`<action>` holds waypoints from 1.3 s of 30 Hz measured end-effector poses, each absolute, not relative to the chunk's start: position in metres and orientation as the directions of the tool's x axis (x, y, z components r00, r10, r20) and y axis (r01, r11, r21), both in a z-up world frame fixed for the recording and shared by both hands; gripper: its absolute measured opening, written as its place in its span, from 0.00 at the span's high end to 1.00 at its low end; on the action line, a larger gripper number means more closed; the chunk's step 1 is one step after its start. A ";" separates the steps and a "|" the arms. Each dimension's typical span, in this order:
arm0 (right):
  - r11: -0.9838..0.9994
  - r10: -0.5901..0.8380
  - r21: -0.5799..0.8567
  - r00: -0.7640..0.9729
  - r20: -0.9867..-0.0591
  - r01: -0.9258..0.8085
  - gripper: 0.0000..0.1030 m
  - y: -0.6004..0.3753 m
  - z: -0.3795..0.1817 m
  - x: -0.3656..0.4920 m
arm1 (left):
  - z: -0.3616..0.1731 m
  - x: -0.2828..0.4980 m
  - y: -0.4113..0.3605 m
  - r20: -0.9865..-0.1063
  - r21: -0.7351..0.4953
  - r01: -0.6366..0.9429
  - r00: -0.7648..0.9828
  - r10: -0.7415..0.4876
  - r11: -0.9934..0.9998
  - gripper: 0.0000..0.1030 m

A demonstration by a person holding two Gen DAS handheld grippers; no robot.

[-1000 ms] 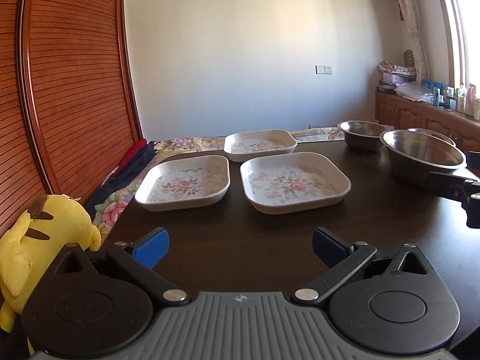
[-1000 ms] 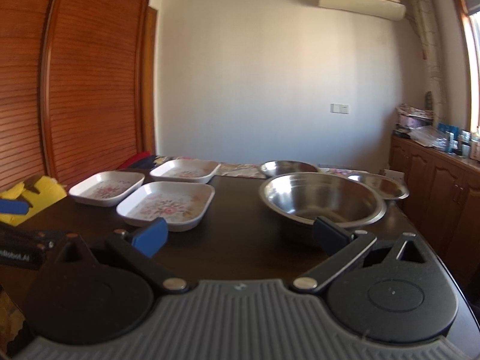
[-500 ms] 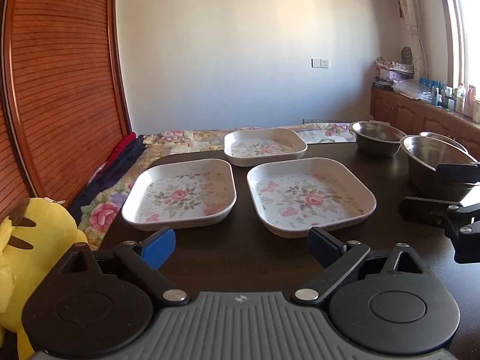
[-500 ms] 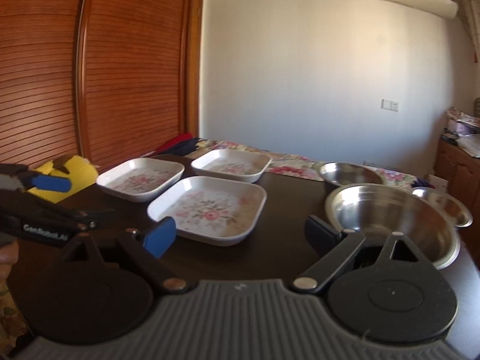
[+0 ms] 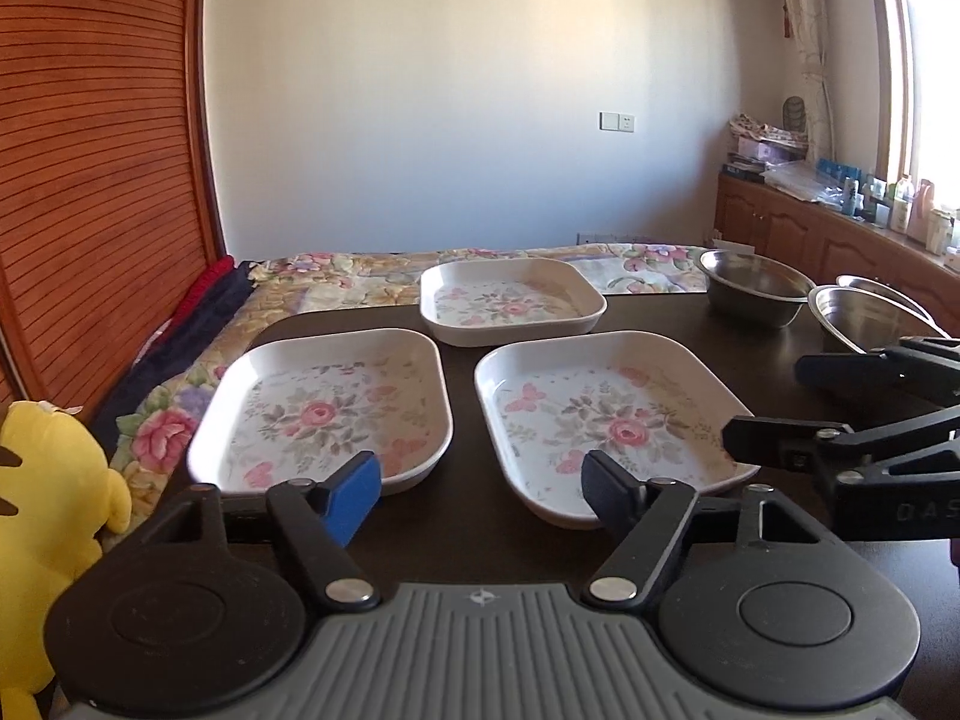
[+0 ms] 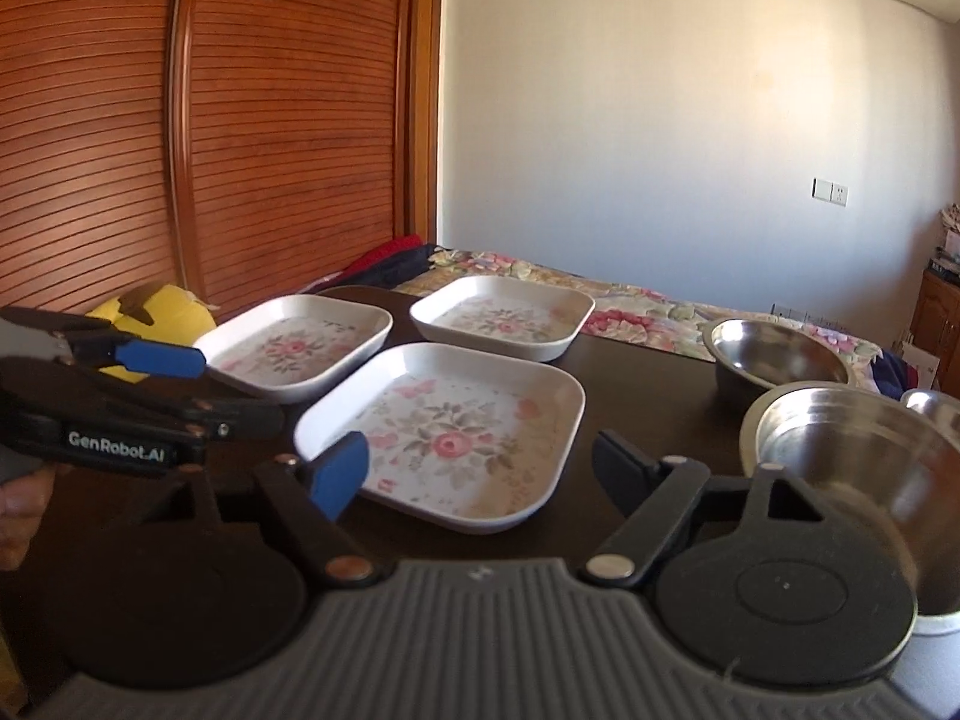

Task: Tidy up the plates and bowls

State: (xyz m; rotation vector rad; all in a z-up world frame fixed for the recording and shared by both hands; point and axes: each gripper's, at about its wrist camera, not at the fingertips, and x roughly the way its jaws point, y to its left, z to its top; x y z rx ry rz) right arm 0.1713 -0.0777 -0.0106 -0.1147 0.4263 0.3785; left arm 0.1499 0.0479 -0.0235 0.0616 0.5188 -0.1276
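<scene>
Black linkage arms and a grey ribbed body fill the bottom of each wrist view. The left gripper (image 5: 480, 489) points slightly downward over the dark table (image 5: 690, 315), its blue and black fingers spread but closing, with only bare table and the gap between two plates ahead of them; nothing is gripped. The right gripper (image 6: 480, 471) is tilted much the same way, its jaws likewise closing from a wide spread, with the near edge of the right floral plate (image 6: 456, 426) lying between the fingertips but not pinched. A hand (image 6: 21, 510) shows at the left edge of the right wrist view, holding the left gripper.

Three white square plates with rose prints sit on the table: the left floral plate (image 5: 324, 408) and the right floral plate side by side, just apart, and the far floral plate (image 5: 510, 300) behind them near the table's far edge. To the right stand three steel bowls: a small one (image 5: 753, 294) at the back, a large one (image 6: 840, 450) nearer, and a third (image 6: 930, 402) partly hidden behind it. A yellow plush toy (image 5: 48, 480) rests off the table's left side.

Compared with a second ago, both grippers have come forward toward the plates, which look larger, and both sets of fingers stand narrower than before; the right gripper has swung from facing the large bowl to facing the right floral plate
</scene>
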 end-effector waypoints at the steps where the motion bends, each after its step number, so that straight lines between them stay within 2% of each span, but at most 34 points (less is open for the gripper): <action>1: 0.925 0.335 -0.020 0.839 -0.429 -0.380 0.24 -0.078 -0.011 0.175 | -0.024 0.152 0.047 -0.500 0.023 0.141 0.859 -0.110 0.990 0.31; 4: 0.926 0.336 -0.002 0.829 -0.448 -0.377 0.28 -0.077 -0.014 0.183 | -0.026 0.158 0.045 -0.509 0.019 0.151 0.852 -0.121 0.988 0.39; 6: 0.927 0.329 -0.009 0.824 -0.462 -0.375 0.31 -0.075 -0.016 0.187 | -0.028 0.161 0.044 -0.515 0.014 0.159 0.847 -0.129 0.987 0.41; 11: 0.930 0.319 -0.005 0.813 -0.487 -0.368 0.31 -0.074 -0.020 0.193 | -0.032 0.166 0.041 -0.523 0.013 0.161 0.842 -0.131 0.987 0.41; 16: 0.934 0.312 0.006 0.805 -0.504 -0.358 0.32 -0.075 -0.022 0.198 | -0.035 0.168 0.038 -0.532 0.009 0.175 0.834 -0.144 0.984 0.48; 28: 0.936 0.305 0.021 0.781 -0.545 -0.351 0.36 -0.071 -0.030 0.206 | -0.043 0.176 0.032 -0.554 0.004 0.198 0.817 -0.163 0.980 0.56; 31: 0.940 0.297 0.026 0.778 -0.553 -0.341 0.40 -0.072 -0.031 0.210 | -0.044 0.178 0.031 -0.561 0.000 0.204 0.810 -0.169 0.979 0.59; 36: 0.947 0.291 0.055 0.770 -0.567 -0.317 0.58 -0.078 -0.034 0.219 | -0.046 0.180 0.034 -0.564 -0.024 0.195 0.807 -0.174 0.980 0.68; 39: 0.949 0.293 0.076 0.765 -0.573 -0.306 0.65 -0.082 -0.037 0.221 | -0.045 0.178 0.036 -0.566 -0.026 0.192 0.807 -0.172 0.981 0.69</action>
